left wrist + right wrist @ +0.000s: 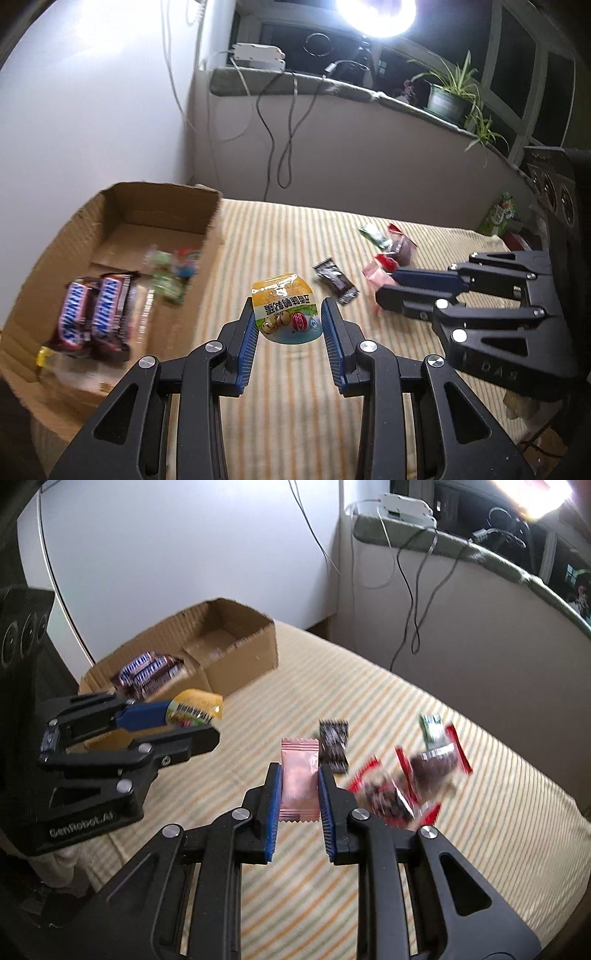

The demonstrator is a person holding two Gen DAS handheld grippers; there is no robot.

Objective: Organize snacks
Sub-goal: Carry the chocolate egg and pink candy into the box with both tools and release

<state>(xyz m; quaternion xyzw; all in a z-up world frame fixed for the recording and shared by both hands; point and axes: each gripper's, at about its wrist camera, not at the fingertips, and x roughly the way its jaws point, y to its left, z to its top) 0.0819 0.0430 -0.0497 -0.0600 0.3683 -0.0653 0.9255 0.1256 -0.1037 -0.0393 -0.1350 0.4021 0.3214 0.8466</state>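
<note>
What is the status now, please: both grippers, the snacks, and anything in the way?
Left gripper shut on yellow packet. Right gripper shut on pink packet. Cardboard box open, bars inside. Nothing in the way.

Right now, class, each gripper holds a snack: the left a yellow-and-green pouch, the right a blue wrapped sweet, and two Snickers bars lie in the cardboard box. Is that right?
Not quite. The right gripper holds a pink wrapped sweet, not a blue one, as the right wrist view shows. The left gripper does hold the yellow-and-green pouch, and two Snickers bars lie in the cardboard box.
</note>
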